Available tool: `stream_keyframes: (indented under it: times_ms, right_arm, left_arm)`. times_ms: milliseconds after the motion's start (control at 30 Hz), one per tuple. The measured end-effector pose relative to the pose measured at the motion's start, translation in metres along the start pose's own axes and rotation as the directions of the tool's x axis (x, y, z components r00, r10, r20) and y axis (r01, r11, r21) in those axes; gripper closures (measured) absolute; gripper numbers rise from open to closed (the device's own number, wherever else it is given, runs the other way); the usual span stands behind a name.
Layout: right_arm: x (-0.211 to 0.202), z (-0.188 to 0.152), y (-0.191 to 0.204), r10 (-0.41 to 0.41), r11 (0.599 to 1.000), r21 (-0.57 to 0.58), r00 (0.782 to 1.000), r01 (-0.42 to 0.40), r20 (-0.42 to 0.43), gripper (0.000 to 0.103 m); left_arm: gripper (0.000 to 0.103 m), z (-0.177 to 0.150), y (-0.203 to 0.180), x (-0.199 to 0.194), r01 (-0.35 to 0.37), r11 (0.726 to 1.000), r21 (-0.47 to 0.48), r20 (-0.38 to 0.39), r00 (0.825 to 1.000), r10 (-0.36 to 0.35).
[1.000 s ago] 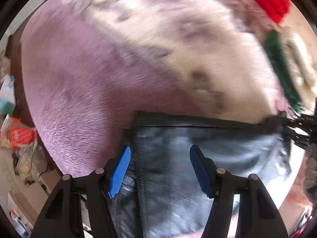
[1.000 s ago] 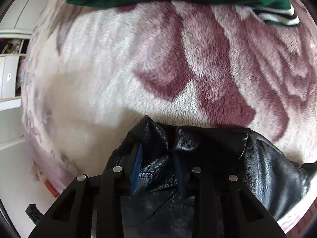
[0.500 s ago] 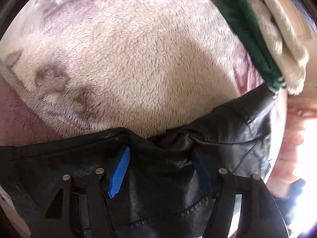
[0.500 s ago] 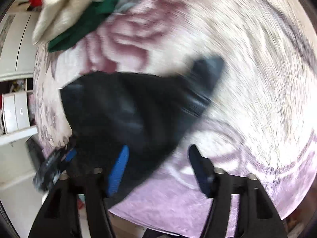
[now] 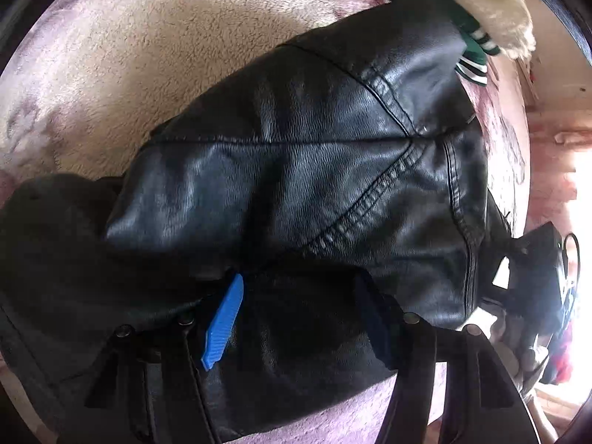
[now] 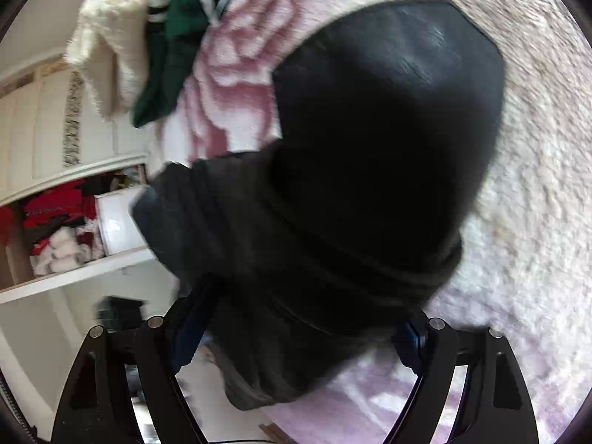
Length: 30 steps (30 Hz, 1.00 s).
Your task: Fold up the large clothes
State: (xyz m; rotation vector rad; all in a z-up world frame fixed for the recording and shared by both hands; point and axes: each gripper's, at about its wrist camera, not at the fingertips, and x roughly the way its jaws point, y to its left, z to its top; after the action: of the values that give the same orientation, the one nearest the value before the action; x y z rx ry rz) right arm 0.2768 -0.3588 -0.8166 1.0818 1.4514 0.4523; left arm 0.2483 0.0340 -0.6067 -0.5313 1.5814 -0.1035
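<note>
Behind right claw (image 6: 296, 336): shelf (image 6: 74, 277), unlike left.

Daylight glare blown out at right edge, sheen on black leather jacket (image 5: 314, 170), motion-blurred right view, fisheye-bent edges

Fleece blanket carrying a jacket and a pile of clothes

A plush cream blanket (image 5: 148, 74) with mauve flower print is seen spread beneath both tools. A black leather jacket (image 5: 314, 192) is laid on it directly ahead of the fingers, and further ahead a green striped garment (image 6: 177, 37) and a cream fuzzy garment (image 6: 107, 44) are heaped together at the blanket's edge.
</note>
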Motion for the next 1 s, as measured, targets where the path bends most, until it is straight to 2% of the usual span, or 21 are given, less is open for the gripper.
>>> stream_keyframes:
  times_ms: [67,167,200,233,300,367,467,533,700,733,800,867,933,967,1000]
  right_arm:
    - [0.009,0.004,0.001,0.036,0.999,0.003,0.999,-0.036,-0.003,0.017]
    - [0.029,0.008,0.008,0.038,0.999,-0.033,0.999,-0.038,-0.019,0.017]
    - [0.034,0.009,0.013,0.041,0.998,-0.045,0.999,-0.042,-0.018,0.021]
    - [0.035,0.007,0.019,0.044,0.998,-0.053,0.999,-0.044,-0.015,0.046]
    - [0.030,0.003,0.028,0.046,0.997,-0.069,0.999,-0.046,-0.004,0.074]
    - [0.024,-0.006,0.047,0.092,0.992,-0.094,0.996,-0.090,0.011,0.076]
    - [0.023,-0.026,0.080,0.119,0.979,-0.164,0.993,-0.121,-0.020,0.077]
    - [0.027,-0.038,0.099,0.111,0.973,-0.197,0.993,-0.116,-0.037,0.077]
    - [0.034,-0.064,0.146,0.031,0.949,-0.314,0.999,-0.040,-0.034,0.077]
    - [0.036,-0.074,0.160,0.010,0.933,-0.359,0.999,-0.022,-0.038,0.077]
    - [0.042,-0.092,0.183,-0.041,0.901,-0.434,0.999,0.022,-0.034,0.077]
    - [0.055,-0.116,0.209,-0.096,0.855,-0.516,0.995,0.063,-0.038,0.077]
    - [0.079,-0.149,0.241,-0.163,0.785,-0.611,0.986,0.103,-0.044,0.077]
    - [0.089,-0.158,0.250,-0.183,0.765,-0.634,0.982,0.112,-0.046,0.077]
    - [0.110,-0.181,0.266,-0.224,0.715,-0.688,0.973,0.124,-0.058,0.077]
  left_arm:
    - [0.043,0.001,0.005,-0.002,0.026,0.999,-0.019,-0.003,1.000,-0.026]
    - [0.043,-0.001,0.011,-0.005,0.056,0.998,-0.040,0.004,0.998,-0.056]
    - [0.043,0.000,0.013,-0.006,0.058,0.997,-0.047,0.003,0.998,-0.058]
    - [0.043,0.001,0.014,-0.007,0.056,0.997,-0.054,0.004,0.998,-0.056]
    - [0.042,0.001,0.019,-0.008,0.073,0.995,-0.073,0.003,0.997,-0.073]
    - [0.041,-0.001,0.030,-0.012,0.105,0.991,-0.088,-0.005,0.994,-0.106]
    - [0.040,-0.003,0.044,-0.016,0.169,0.980,-0.105,-0.005,0.985,-0.170]
    - [0.040,-0.008,0.057,-0.022,0.209,0.970,-0.122,0.004,0.978,-0.210]
    - [0.040,-0.026,0.086,-0.052,0.300,0.931,-0.208,0.051,0.954,-0.296]
    - [0.040,-0.034,0.091,-0.062,0.295,0.930,-0.218,0.060,0.956,-0.289]
    - [0.040,-0.055,0.106,-0.091,0.236,0.949,-0.210,0.087,0.971,-0.223]
    - [0.040,-0.085,0.131,-0.126,0.199,0.956,-0.216,0.147,0.975,-0.169]
    - [0.040,-0.120,0.172,-0.159,0.147,0.948,-0.282,0.189,0.977,-0.095]
    - [0.040,-0.134,0.188,-0.170,0.134,0.939,-0.316,0.202,0.977,-0.071]
    - [0.040,-0.150,0.211,-0.181,0.116,0.922,-0.370,0.212,0.977,-0.038]
